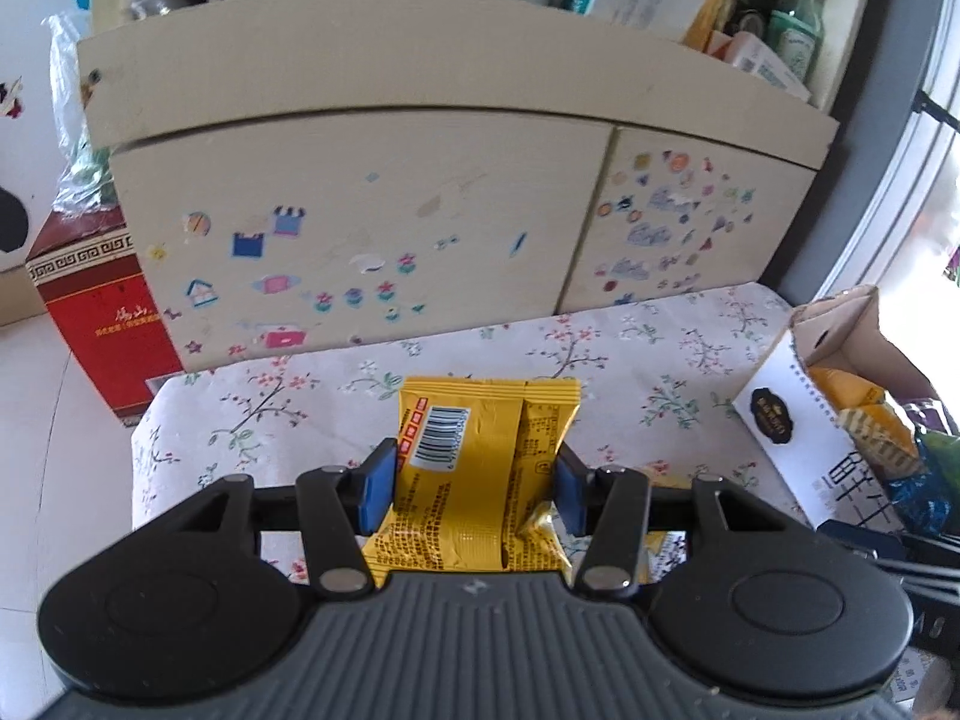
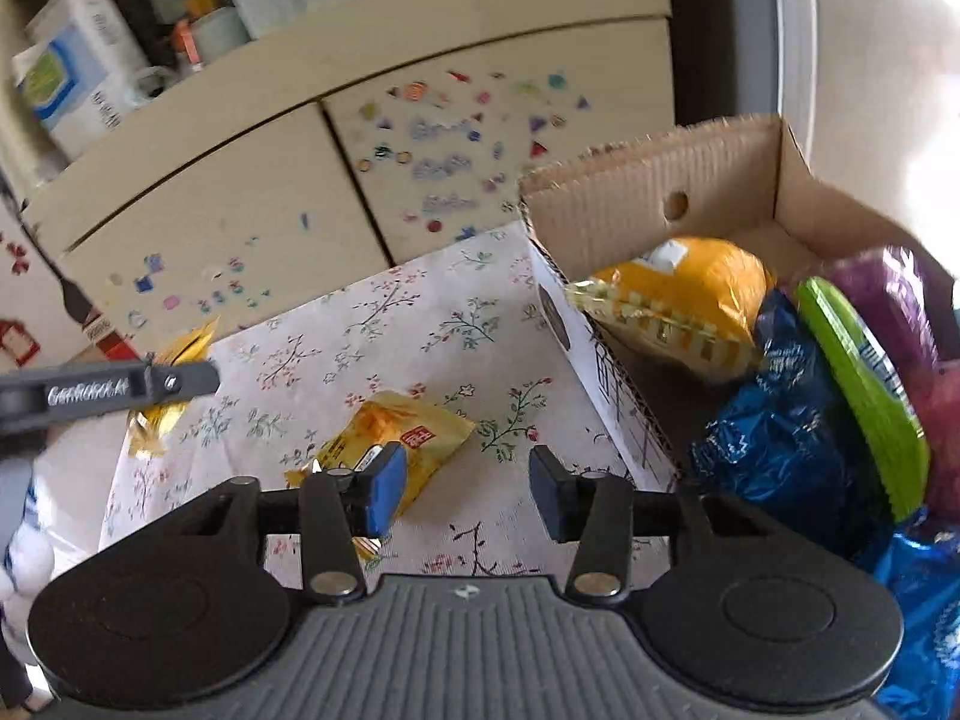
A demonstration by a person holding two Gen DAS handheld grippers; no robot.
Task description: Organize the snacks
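My left gripper (image 1: 474, 486) is shut on a yellow snack packet (image 1: 480, 468), barcode side up, held above the floral tablecloth (image 1: 300, 408). The same gripper and its packet (image 2: 162, 384) show at the left of the right wrist view. My right gripper (image 2: 462, 486) is open and empty above the cloth. A second yellow snack packet (image 2: 420, 444) lies on the cloth just beyond its left finger. A cardboard box (image 2: 648, 180) at the right holds yellow, blue, green and purple snack bags; it also shows in the left wrist view (image 1: 786, 414).
A beige cabinet (image 1: 420, 210) covered in stickers stands behind the table, with cluttered shelves above. A red box (image 1: 102, 324) stands on the floor at the left. A bright window is at the right.
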